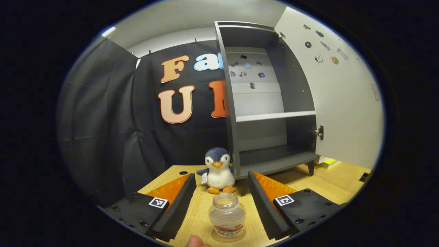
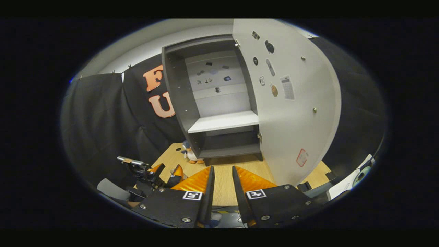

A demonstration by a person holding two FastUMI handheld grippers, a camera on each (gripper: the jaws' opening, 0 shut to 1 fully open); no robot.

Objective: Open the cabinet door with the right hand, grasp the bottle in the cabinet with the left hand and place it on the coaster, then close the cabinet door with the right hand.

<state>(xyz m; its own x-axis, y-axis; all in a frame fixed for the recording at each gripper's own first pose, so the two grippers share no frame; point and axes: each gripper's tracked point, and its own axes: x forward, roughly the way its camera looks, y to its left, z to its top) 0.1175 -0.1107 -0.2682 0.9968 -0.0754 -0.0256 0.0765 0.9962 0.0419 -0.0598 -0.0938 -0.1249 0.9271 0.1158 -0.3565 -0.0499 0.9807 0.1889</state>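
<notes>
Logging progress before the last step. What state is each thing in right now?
cabinet door: swung wide open
cabinet: shelves bare
bottle: upright on the coaster, no cap, between the fingers, untouched
left gripper: open
right gripper: narrowly open, empty
penguin plush: upright on the table

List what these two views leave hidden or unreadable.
- Coaster under the bottle, left gripper view: bottle covers it; contact unclear.
- Small items on the cabinet door, right gripper view: too small to identify.
- Left gripper, right gripper view: partly hidden by the right gripper; opening unclear there.
</notes>
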